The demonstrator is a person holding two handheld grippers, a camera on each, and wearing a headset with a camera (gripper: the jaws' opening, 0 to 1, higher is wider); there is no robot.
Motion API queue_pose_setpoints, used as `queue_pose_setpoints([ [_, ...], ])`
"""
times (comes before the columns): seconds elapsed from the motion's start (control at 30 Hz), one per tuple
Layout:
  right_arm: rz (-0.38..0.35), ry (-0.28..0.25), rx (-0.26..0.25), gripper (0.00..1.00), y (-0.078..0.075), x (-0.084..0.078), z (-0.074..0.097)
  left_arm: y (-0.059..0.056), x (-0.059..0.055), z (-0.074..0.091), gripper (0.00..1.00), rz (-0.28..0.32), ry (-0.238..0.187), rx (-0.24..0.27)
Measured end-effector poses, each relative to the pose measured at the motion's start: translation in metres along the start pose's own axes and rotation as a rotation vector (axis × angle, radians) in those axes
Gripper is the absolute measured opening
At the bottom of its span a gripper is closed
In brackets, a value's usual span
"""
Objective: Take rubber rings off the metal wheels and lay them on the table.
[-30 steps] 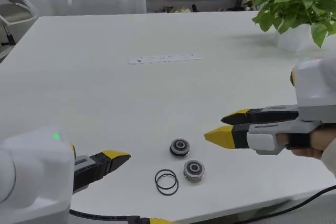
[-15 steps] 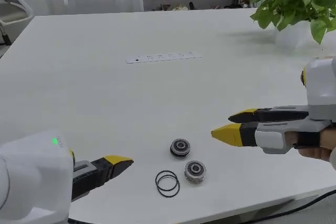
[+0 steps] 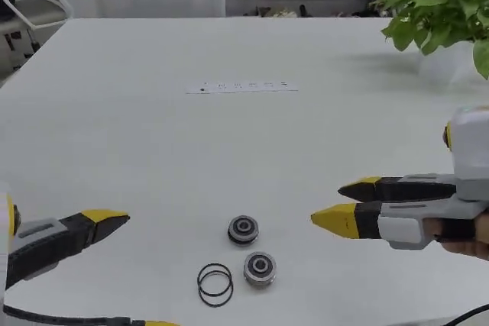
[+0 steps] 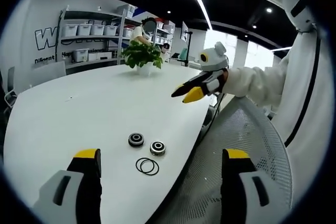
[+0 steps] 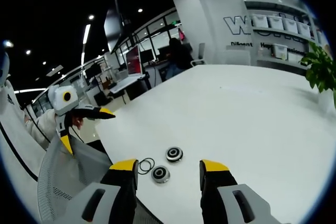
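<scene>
Rubber rings (image 3: 215, 284) lie loose on the table (image 3: 229, 143) just left of the nearer metal wheel (image 3: 260, 269), the second wheel (image 3: 243, 230) just behind it, and both wheels sit between the left gripper (image 4: 161, 156) and right gripper (image 3: 332, 202), each with jaws apart and empty, the right apparently closer.

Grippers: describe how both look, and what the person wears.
The right gripper and left gripper match: white bodies, with long black jaws that taper to pointed yellow tips. The right one has a light grey section behind its jaws. A black cable runs beside the left one. The person wears a white sleeve.
</scene>
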State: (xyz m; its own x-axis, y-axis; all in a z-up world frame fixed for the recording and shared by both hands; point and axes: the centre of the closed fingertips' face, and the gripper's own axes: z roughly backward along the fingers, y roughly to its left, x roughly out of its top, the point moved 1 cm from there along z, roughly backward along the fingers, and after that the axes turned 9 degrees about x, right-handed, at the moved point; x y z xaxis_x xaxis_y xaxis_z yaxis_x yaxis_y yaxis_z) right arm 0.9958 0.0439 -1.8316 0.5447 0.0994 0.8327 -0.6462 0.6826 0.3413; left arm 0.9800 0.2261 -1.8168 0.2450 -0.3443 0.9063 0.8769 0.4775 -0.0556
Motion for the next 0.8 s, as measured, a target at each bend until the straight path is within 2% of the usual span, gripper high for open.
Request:
queue_pose_setpoints([
  [0.07,0.002,0.006,0.008,0.45,-0.003,-0.001,0.001,0.002,0.007,-0.001,0.96,0.002,-0.006,-0.002],
  [0.23,0.006,0.017,0.031,0.46,-0.009,-0.003,0.0,0.016,0.02,-0.009,0.94,-0.062,0.018,0.037],
  [0.33,0.013,0.027,0.039,0.46,-0.012,-0.003,-0.003,0.02,0.029,-0.017,0.94,-0.068,0.005,0.044],
  [0.47,0.003,0.019,0.068,0.47,-0.007,-0.007,-0.008,0.021,0.038,-0.031,0.96,-0.071,-0.013,0.05],
  [0.57,-0.013,0.033,0.102,0.47,-0.002,-0.017,-0.013,0.014,0.04,-0.036,0.99,-0.092,-0.013,0.051],
  [0.67,-0.038,0.037,0.131,0.47,-0.001,-0.021,-0.013,0.009,0.041,-0.038,0.99,-0.095,-0.013,0.057],
  [0.8,-0.036,0.026,0.152,0.47,-0.003,-0.018,-0.007,0.008,0.039,-0.039,0.99,-0.091,0.003,0.079],
])
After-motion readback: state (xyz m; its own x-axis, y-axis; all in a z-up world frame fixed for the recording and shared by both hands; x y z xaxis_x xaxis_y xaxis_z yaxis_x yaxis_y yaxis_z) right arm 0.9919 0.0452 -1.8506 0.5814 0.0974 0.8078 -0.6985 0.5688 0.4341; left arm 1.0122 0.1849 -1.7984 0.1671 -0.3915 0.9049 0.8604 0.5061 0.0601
